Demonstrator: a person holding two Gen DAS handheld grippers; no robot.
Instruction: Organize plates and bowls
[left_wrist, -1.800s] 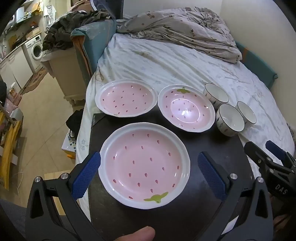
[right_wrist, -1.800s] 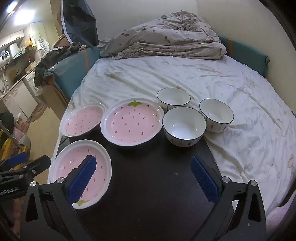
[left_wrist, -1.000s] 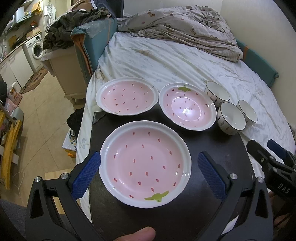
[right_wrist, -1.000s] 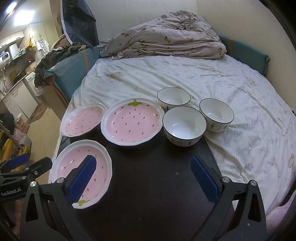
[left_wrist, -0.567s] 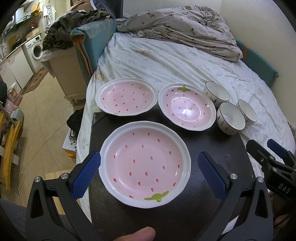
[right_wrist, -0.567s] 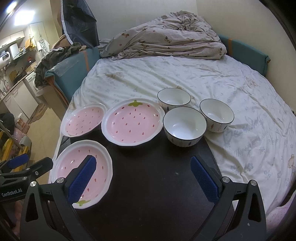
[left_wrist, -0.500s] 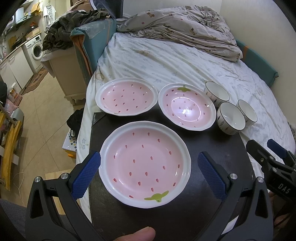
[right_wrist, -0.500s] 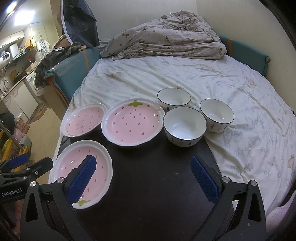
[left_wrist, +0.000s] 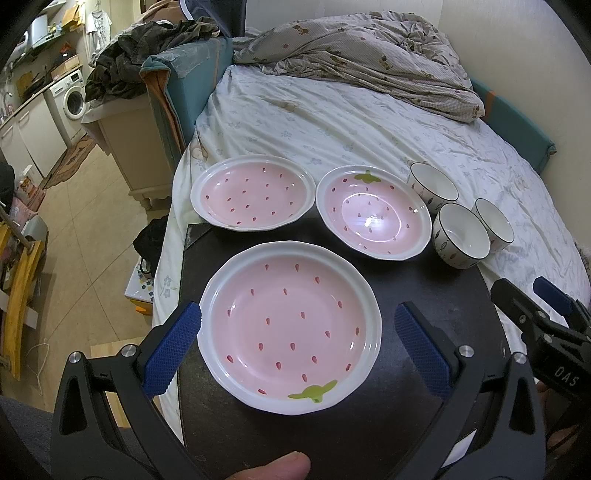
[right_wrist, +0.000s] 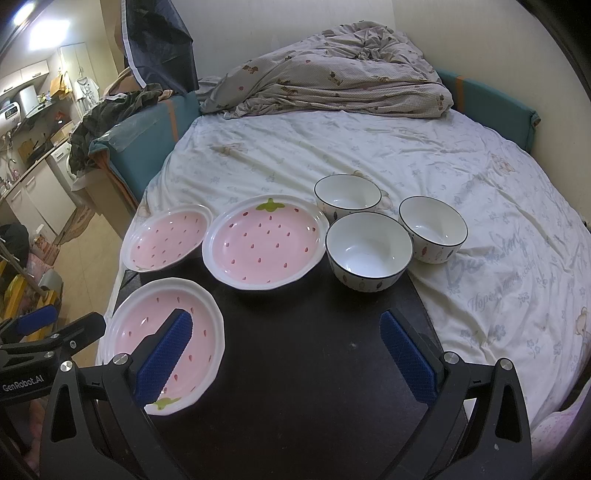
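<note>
Currently nothing is stacked, so we log the task as barely begun. Landmark: the near plate (left_wrist: 290, 326), flat on the dark desk (right_wrist: 314, 369) close to its left edge. Beyond it lie two more pink strawberry plates: the far-left plate (left_wrist: 253, 197), half off the desk's far edge onto the bed (left_wrist: 351, 122), and the middle plate (left_wrist: 373, 212) to its right. Right of these, well apart from the near plate, three white bowls (right_wrist: 369, 251) cluster together, the nearest on the desk's far right corner, the other two on the bed sheet. All six pieces sit singly; plates and bowls alike are left to gather, by our judgement.

Left hand-held gripper (left_wrist: 295, 343): fingers spread wide, straddling the near plate, left pad just beside its rim, right pad apart from it; nothing grasped. A thumb tip shows at the bottom edge of that view.

Right hand-held gripper (right_wrist: 284, 350): likewise spread and empty, above bare desk right of the near plate, aimed toward the bowls.
</note>
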